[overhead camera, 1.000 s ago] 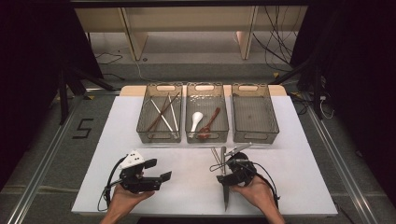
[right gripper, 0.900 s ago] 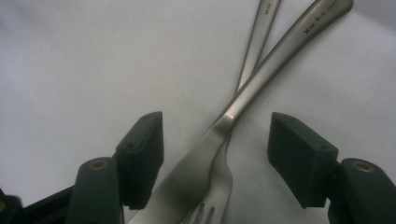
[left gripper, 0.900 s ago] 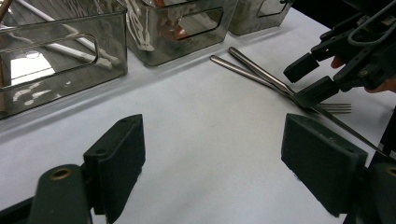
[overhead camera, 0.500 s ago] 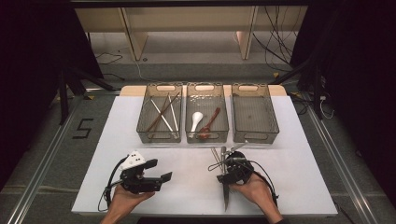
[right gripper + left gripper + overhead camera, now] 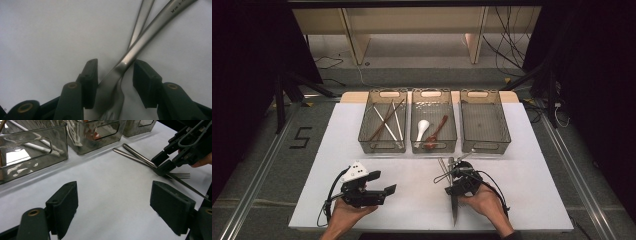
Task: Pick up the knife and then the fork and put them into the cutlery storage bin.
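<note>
Right gripper (image 5: 451, 173), nearest edge of the white table (image 5: 412, 210): jaws have just been closing, astride a knife (image 5: 140, 50) and fork (image 5: 117, 105) crossed on the table, pads not yet pressing. Left gripper (image 5: 388, 189), left of the cutlery: jaws spread, empty. Beyond the cutlery: three clear bins (image 5: 486, 145).

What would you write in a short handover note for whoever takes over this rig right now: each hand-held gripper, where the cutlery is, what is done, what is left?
Left hand-held gripper: open, nothing between its jaws, resting low over the white table.
Right hand-held gripper: jaws have just been closing around the crossed knife and fork; pads not clearly pressing yet.
Done: chopsticks lie in the left bin, spoons in the middle bin.
Left: finish the grasp; the right bin looks empty, a likely place for them.
</note>
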The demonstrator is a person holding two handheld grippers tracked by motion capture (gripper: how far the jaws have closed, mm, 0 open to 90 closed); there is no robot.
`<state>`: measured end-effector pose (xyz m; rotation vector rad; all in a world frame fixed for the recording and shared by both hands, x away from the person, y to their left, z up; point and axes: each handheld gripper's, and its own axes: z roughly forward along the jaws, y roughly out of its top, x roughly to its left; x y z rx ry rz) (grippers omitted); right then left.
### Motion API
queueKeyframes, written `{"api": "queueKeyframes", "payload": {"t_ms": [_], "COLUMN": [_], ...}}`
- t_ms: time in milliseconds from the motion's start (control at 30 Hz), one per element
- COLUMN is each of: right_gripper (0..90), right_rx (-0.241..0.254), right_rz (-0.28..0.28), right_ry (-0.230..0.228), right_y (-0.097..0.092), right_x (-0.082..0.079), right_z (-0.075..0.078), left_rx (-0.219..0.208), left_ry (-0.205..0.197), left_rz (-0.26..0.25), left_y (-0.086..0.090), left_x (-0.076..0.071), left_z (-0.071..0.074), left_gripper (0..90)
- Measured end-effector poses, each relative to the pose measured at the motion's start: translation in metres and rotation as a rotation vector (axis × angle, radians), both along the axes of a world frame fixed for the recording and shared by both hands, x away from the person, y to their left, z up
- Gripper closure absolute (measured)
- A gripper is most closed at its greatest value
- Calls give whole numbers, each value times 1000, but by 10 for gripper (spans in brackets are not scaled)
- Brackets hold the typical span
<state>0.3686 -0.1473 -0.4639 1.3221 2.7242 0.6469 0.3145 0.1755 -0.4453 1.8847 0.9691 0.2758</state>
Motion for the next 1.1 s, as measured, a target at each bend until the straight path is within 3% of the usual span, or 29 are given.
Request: {"api": "queueKeyframes", "payload": {"t_ms": [533,633,733,1100], "right_gripper": [709,821,826,830], "right_rx": [-7,-6,3,4], "right_rz": [-3,-10,-7,5], "right_ry": [14,-10,6,-10], "right_y": [0,-3,-3,-6], "right_x": [2,3,5,6], "right_z": [1,3,2,4], "left_rx": [10,9,8,10], "left_ry": [2,2,5,3], "left_rz": [-8,-9,-8,-8], "left_y": [0,-1,-1,0], "left_x": [0,0,0,0], "left_z": [0,-1,-1,-1], "left_gripper": [223,223,223,224]}}
